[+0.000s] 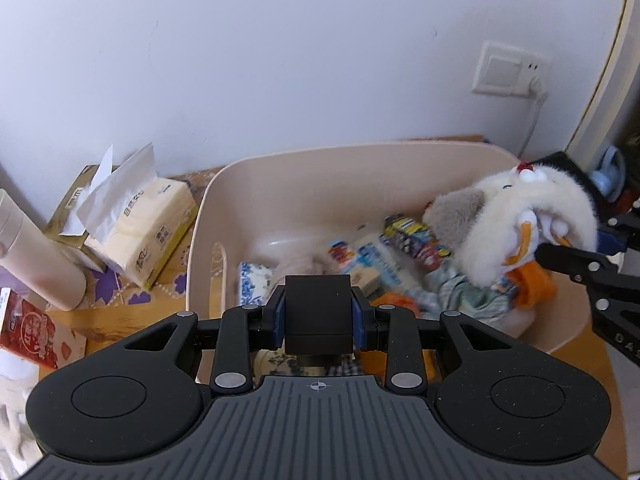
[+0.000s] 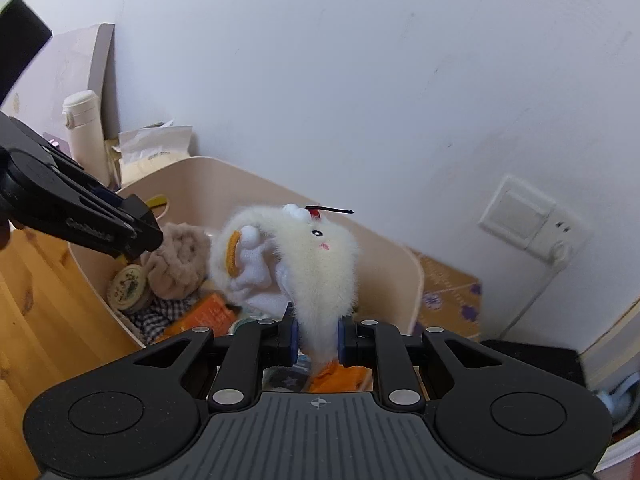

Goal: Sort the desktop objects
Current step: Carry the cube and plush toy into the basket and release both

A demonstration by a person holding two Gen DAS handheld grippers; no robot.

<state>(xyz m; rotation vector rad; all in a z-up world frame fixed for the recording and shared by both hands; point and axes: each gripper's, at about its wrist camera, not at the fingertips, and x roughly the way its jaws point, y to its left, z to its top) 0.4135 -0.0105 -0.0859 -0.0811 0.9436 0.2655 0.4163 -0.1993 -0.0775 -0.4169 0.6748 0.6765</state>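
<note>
Carrying two items over the beige storage bin [image 1: 208, 216] on the wooden bench [image 2: 36, 312], drop-off step in hand.
Already well filled with cloths, snack packets and a round tin [image 2: 127, 288]. Held above its right side: white plush chicken toy [image 2: 296, 256], pinched by its lower end in the right hand-held gripper [image 2: 316, 340], pads pressed into the fur. Held above the middle: small black box [image 1: 318, 312], clamped squarely in the left hand-held gripper [image 1: 319, 316]. Next, probably: lowering each closer to the pile, then parting the fingers, toy first to avoid snagging fur.
</note>
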